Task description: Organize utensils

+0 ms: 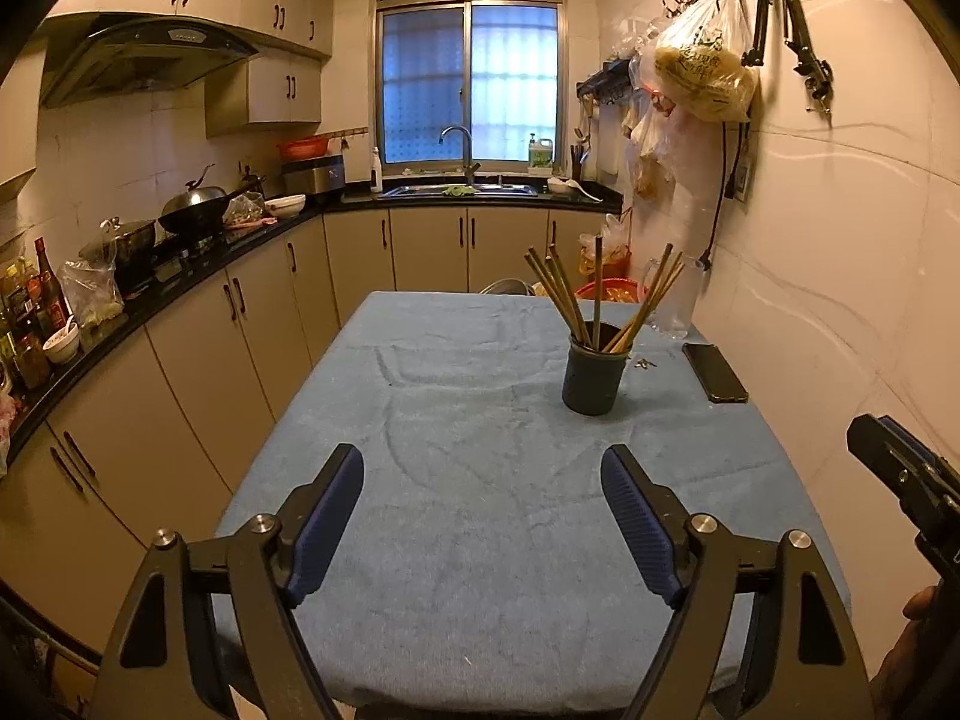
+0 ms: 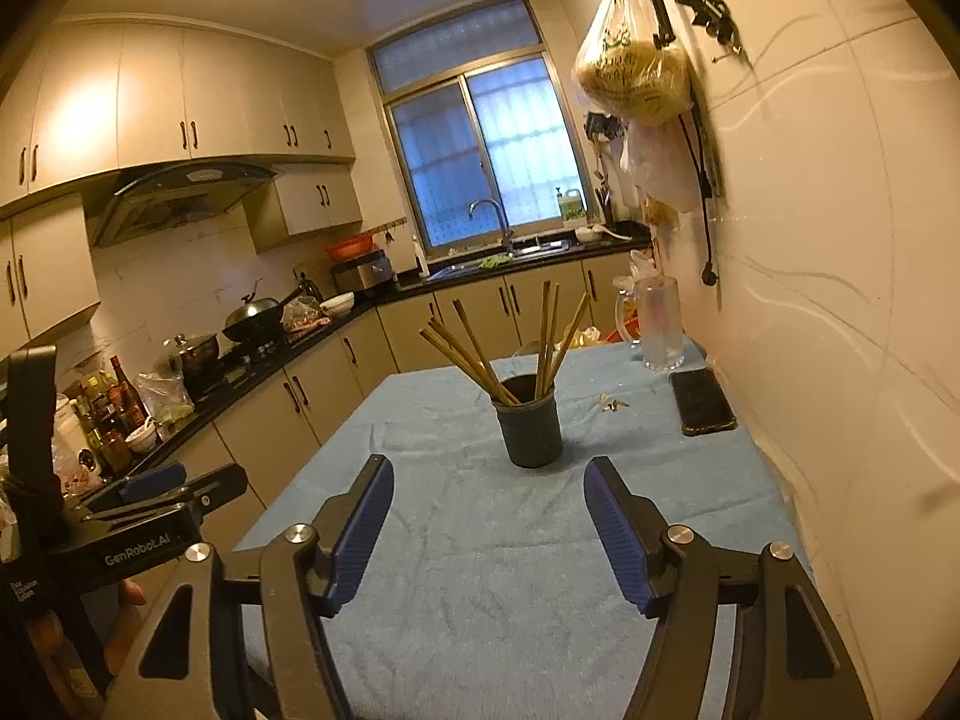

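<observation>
A dark round holder (image 1: 593, 373) (image 2: 530, 423) stands upright on the blue cloth of the table (image 1: 456, 480) (image 2: 480, 570), right of its middle. Several wooden chopsticks (image 1: 600, 300) (image 2: 498, 348) stick out of it, fanned apart. My left gripper (image 1: 483, 468) hovers over the near part of the table, open, nothing between its blue pads. My right gripper (image 2: 489, 477) is also open and holds nothing, just short of the holder. The right gripper's body (image 1: 912, 480) shows at the right edge of the left wrist view; the left gripper's body (image 2: 150, 510) shows at the left of the right wrist view.
A black phone (image 1: 715, 372) (image 2: 701, 401) lies near the wall side of the table, with small scraps (image 2: 612, 403) beside it. A glass mug (image 2: 659, 324) stands at the far right corner. Kitchen counters with pots and bottles (image 1: 36, 312) run along the left; a wall is close on the right.
</observation>
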Motion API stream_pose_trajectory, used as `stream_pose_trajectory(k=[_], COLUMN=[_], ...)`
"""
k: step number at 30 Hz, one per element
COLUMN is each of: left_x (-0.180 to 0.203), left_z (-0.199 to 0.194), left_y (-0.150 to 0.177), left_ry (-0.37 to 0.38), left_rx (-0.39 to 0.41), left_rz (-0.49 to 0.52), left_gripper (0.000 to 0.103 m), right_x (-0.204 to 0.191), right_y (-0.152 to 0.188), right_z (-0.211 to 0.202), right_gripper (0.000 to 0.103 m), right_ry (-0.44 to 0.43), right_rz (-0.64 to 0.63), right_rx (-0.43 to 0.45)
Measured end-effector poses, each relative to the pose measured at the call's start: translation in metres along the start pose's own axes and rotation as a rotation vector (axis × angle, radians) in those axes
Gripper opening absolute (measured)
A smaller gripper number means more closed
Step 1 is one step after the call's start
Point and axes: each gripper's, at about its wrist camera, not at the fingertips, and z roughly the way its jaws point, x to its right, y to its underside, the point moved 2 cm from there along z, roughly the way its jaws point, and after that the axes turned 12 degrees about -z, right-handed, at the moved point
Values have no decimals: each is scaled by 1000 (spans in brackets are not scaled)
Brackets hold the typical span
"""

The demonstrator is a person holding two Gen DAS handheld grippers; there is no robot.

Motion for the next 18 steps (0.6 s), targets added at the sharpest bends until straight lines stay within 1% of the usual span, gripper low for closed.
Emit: stream_pose_trajectory(k=[6,11,14,18], left_x=[3,3,3,0], left_z=[-9,-10,-11,-10], left_y=[3,3,2,1], left_ry=[-18,-15,-22,-22], left_rx=[23,20,23,24], left_rz=[21,20,21,11], left_gripper=[82,82,87,88], right_x=[0,-1,-1,-1], right_y=[-3,-3,-3,-3], right_z=[-15,-18,-17,-15], right_gripper=[70,70,70,70], right_ry=[12,29,30,28], right_rz=[-14,-19,-21,-23], right_rx=[13,19,15,10])
